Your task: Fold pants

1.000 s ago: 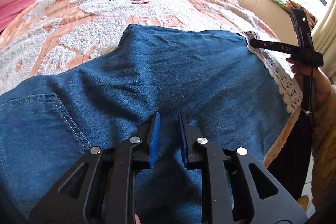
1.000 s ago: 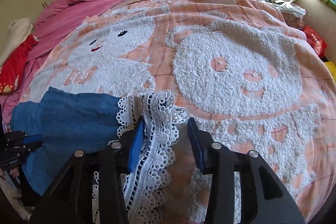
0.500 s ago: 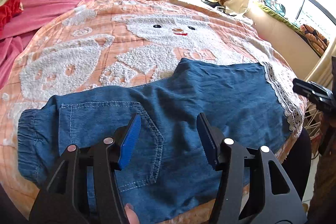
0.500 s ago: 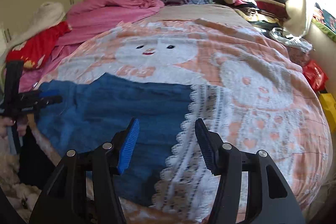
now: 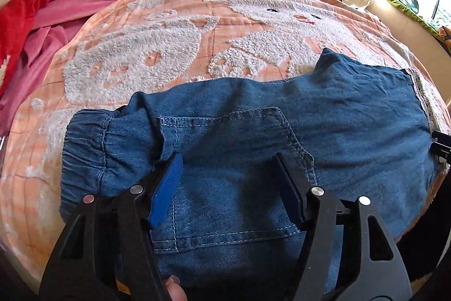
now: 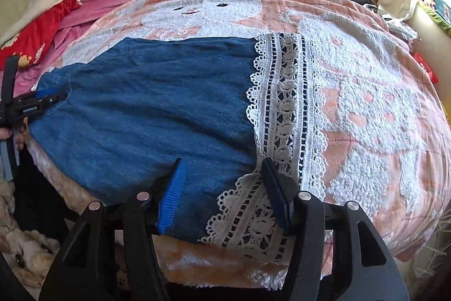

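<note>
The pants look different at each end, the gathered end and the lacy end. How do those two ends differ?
The waistband is plain blue denim, bunched into elastic gathers; the hem carries a flat band of white openwork lace. The waistband lies beside the left claw, whose jaws are opening; the hem lies under the open right claw. Both rest on the peach blanket, ungripped.

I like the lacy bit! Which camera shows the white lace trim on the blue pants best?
The right wrist view: the white lace trim runs big and sharp down the blue denim pants. The left wrist view catches only a thin sliver at the far edge.
</note>
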Demonstrator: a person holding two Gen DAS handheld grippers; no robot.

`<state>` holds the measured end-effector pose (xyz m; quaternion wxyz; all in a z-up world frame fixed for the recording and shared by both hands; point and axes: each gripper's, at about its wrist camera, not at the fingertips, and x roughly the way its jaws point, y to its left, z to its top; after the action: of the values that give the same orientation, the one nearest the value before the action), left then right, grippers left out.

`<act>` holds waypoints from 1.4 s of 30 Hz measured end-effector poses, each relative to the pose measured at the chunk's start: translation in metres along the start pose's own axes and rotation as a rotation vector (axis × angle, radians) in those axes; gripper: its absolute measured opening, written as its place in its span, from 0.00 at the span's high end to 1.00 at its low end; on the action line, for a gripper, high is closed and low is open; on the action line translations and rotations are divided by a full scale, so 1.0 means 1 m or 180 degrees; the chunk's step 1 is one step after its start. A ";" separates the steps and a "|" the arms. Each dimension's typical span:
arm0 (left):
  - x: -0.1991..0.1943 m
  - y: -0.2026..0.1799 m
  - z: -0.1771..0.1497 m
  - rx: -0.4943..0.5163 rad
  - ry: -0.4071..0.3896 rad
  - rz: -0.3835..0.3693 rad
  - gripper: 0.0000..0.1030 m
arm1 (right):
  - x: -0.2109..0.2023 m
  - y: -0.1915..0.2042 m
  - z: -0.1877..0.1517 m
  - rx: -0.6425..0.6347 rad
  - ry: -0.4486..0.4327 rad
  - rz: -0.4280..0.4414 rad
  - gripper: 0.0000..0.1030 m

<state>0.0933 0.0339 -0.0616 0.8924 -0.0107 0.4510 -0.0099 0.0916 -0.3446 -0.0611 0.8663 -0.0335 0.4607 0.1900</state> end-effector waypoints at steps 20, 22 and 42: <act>-0.069 -0.025 -0.019 -0.0060 -0.0333 -0.0703 0.43 | -0.074 0.007 -0.034 0.0494 -0.0450 0.0288 0.33; -0.064 -0.036 -0.027 -0.0008 -0.0262 -0.0763 0.43 | -0.067 0.019 -0.030 0.0396 -0.0409 0.0312 0.33; -0.047 -0.030 -0.054 0.0203 0.0024 -0.0178 0.41 | -0.046 0.005 -0.037 0.0564 -0.0163 0.0084 0.33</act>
<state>0.0216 0.0044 -0.0546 0.8900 0.0052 0.4534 -0.0492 0.0376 -0.3624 -0.0448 0.8748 0.0542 0.4538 0.1608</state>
